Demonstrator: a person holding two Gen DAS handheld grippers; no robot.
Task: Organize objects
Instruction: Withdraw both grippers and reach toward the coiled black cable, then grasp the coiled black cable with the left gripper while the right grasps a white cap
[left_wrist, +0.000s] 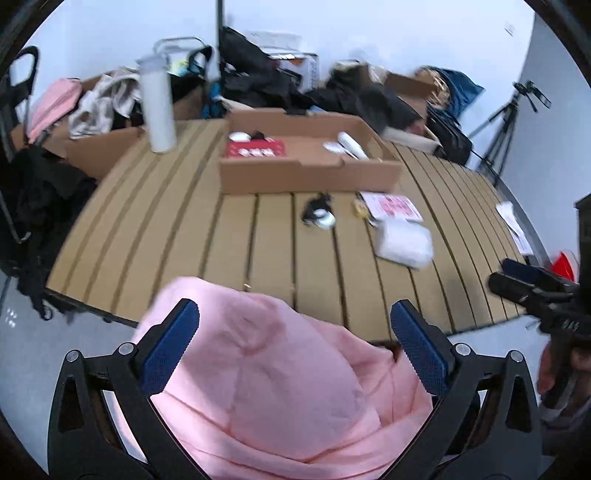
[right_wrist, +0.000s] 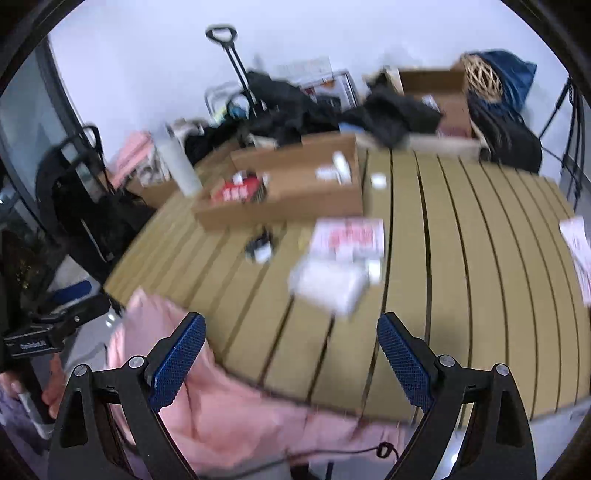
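The left tool is spread wide, its blue textured pads on either side of a bunched pink cloth that fills the gap between them at the near edge of the desk; whether the pads actually press the fabric is hard to tell. The right tool is also spread wide and holds nothing, hanging over the desk's near edge with the same pink cloth draped below and to its left.

An open, shallow cardboard box sits farther back on the slatted tan desk. Inside it lie a red packet and a white tube-like thing, blurred. Just in front of the box are a small black-and-white item, a pink-printed leaflet and a soft white plastic pack. A tall white cylindrical bottle stands upright to the left of the box. Dark clothes and more cardboard boxes are heaped behind.
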